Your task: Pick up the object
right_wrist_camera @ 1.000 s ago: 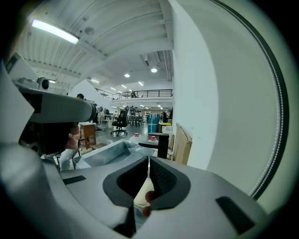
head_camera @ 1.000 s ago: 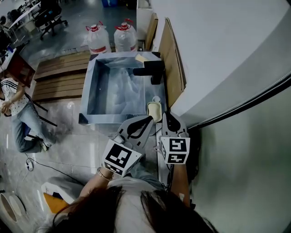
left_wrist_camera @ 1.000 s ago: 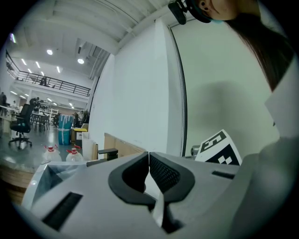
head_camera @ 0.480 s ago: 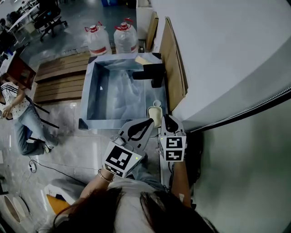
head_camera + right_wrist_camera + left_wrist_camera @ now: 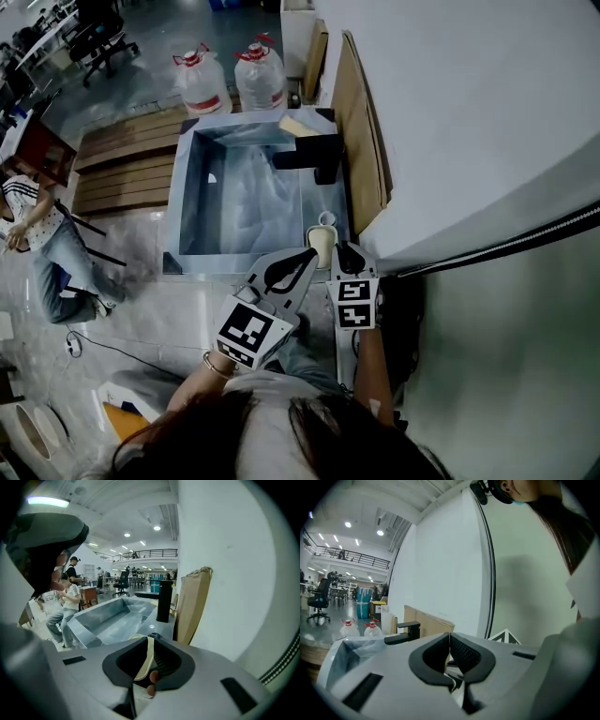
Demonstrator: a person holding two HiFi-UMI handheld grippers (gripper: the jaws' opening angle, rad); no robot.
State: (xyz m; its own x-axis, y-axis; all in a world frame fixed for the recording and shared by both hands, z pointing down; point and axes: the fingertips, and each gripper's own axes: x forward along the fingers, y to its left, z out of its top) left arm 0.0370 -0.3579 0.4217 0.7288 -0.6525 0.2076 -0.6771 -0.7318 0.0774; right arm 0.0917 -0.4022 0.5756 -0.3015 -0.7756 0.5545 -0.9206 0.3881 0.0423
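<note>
As the head camera looks down, sink point(image 5: 183, 192): a grey basin, long side running away from the person.
Faucet point(image 5: 314, 152): black, on the sink's right rim toward its far end.
Cream object point(image 5: 321, 240): lies on the rim at the sink's near right corner.
Right tool point(image 5: 339, 251): tips at the near end of the cream object, at that same corner.
Left tool point(image 5: 305, 255): just outside the sink's near rim, beside the right tool, tips toward the corner.
Water bottles point(image 5: 202, 82): two, beyond the sink's far end.
Left tool's own view, left tool point(image 5: 449, 639): clenched, pads pressed together with nothing between them; the faucet point(image 5: 404, 633) stands ahead to its left, over the sink.
Right tool's own view, right tool point(image 5: 151, 644): clamped on the cream object point(image 5: 146, 657), whose thin pale edge stands between the pads.
Cardboard sheet point(image 5: 192, 606): leans on the white wall just right of the sink point(image 5: 112, 618), beside the faucet point(image 5: 164, 601).
</note>
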